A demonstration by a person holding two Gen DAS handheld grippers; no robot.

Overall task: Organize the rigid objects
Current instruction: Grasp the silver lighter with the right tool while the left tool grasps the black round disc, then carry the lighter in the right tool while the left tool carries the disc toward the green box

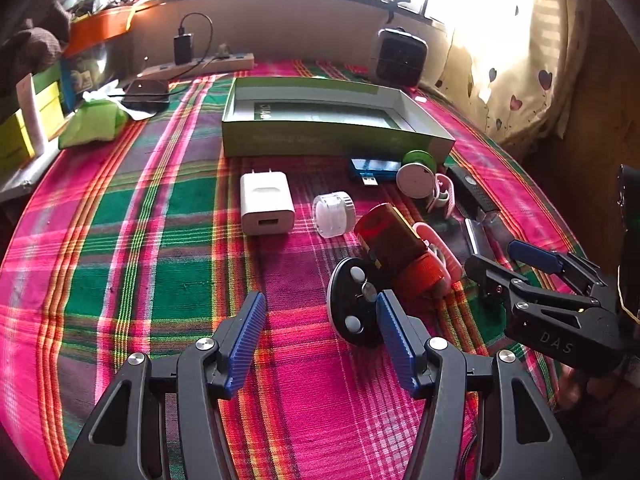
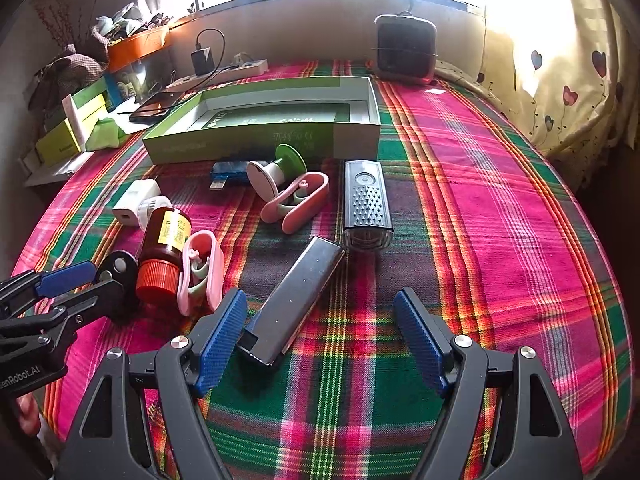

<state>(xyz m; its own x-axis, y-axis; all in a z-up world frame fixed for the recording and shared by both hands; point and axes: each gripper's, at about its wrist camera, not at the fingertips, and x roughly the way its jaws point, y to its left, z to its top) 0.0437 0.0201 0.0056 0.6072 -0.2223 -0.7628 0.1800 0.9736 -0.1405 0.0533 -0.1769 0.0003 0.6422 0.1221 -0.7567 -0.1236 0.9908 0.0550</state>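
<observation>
My left gripper is open over the plaid cloth. A black round disc lies just by its right fingertip. Beyond are a brown bottle with a red cap, a clear small jar and a white charger. The open green box stands behind them. My right gripper is open too, with a grey bar lying slanted between its fingers, close to the left one. A black flashlight, two pink clips, a spool and a blue USB device lie ahead.
A black fan stands at the far edge beside a power strip with a plugged adapter. A phone and green cartons crowd the left side. A heart-print curtain hangs on the right.
</observation>
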